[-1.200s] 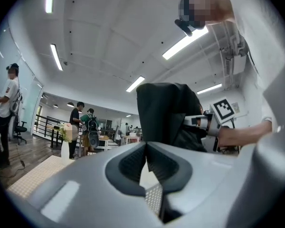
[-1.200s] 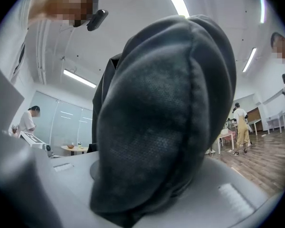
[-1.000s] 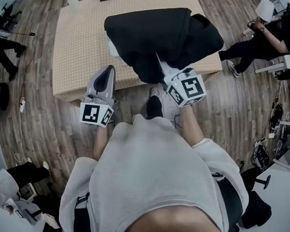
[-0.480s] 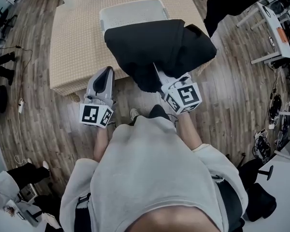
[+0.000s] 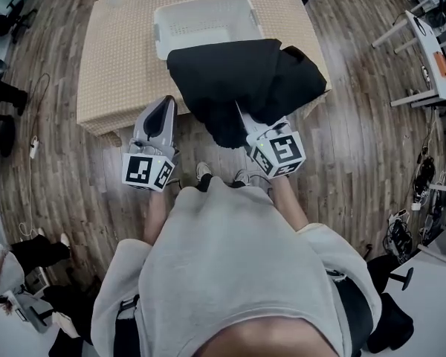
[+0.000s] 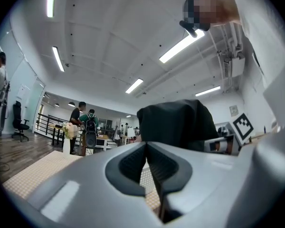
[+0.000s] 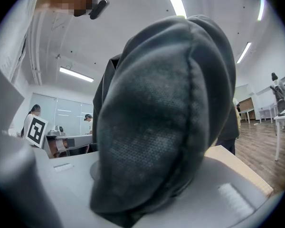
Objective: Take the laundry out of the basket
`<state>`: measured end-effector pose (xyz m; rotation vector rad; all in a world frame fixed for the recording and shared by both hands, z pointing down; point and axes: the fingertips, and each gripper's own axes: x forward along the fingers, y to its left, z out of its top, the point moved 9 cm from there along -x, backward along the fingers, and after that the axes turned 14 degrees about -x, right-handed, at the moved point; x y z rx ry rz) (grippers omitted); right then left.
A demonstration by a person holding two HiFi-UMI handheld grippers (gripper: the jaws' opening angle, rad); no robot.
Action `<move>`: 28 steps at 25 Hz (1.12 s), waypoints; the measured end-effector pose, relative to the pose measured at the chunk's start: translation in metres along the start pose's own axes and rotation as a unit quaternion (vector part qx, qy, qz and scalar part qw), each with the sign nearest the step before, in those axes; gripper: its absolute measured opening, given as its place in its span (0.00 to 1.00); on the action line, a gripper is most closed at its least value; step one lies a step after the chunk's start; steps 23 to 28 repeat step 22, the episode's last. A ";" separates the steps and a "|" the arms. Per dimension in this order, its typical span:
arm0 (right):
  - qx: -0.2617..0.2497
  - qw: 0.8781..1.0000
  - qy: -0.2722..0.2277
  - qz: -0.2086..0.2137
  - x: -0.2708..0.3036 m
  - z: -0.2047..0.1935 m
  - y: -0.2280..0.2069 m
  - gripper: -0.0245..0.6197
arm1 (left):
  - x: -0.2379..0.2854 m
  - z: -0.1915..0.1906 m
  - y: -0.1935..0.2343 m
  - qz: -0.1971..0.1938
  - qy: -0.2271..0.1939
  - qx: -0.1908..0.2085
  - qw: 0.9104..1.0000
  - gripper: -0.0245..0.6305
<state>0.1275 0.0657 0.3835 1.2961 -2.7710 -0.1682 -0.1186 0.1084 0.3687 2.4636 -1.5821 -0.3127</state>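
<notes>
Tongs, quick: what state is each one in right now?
Left tongs: closed, holding nothing.
Right tongs: closed on the black garment.

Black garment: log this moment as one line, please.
right gripper: shut on black garment | left gripper: shut, empty | black garment: out of white basket, over table's near edge | white basket: on table, visible part empty

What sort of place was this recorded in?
Probably an open-plan lab or office, not a home: ceiling strip lights, white desks along the wood floor, and bystanders standing around.
</notes>
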 end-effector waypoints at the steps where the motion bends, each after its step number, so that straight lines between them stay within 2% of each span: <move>1: 0.001 1.000 0.002 0.001 -0.001 -0.002 -0.002 0.21 | 0.000 -0.002 -0.003 0.002 0.000 -0.001 1.000 0.05; 10: 0.002 1.000 -0.004 0.001 -0.003 -0.003 -0.010 0.21 | 0.001 -0.004 -0.016 -0.006 -0.003 0.011 1.000 0.05; 28: -0.003 1.000 -0.004 -0.001 -0.006 -0.004 -0.018 0.21 | 0.007 -0.004 -0.019 -0.003 -0.010 0.005 1.000 0.05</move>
